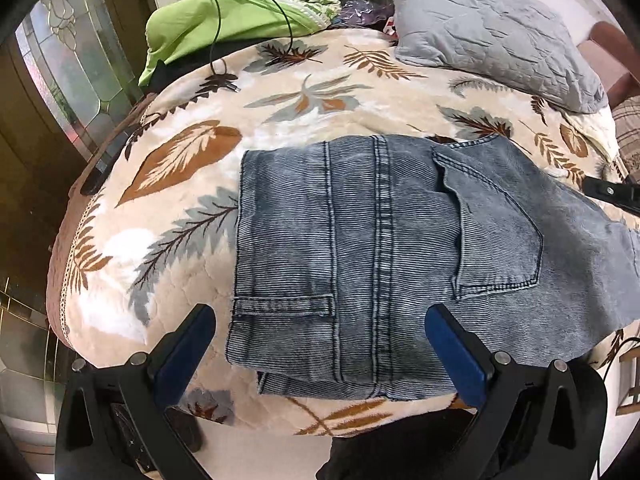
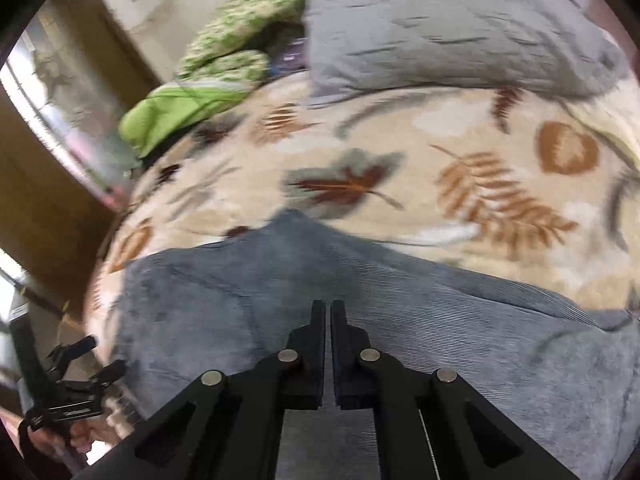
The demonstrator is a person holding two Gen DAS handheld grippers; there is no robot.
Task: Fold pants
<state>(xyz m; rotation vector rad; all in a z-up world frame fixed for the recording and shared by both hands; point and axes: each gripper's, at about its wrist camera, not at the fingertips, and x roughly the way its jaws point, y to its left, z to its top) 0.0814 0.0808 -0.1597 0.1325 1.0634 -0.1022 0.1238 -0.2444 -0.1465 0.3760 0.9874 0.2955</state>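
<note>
Pants point(image 1: 384, 248) are seen folded on the leaf-print blanket point(image 1: 168, 184) | left gripper point(image 1: 320, 344) is held wide open, nothing gripped | right gripper point(image 2: 328, 320) is closed, empty, above denim | fabric is judged soft, heavyish, non-slippery | hold is best taken at the folded edge.

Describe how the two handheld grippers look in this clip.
The left gripper has black angular linkage arms with silver rivets and blue pads on its fingers. The right gripper has the same black linkage, silver rivets and flat black fingers.
</note>
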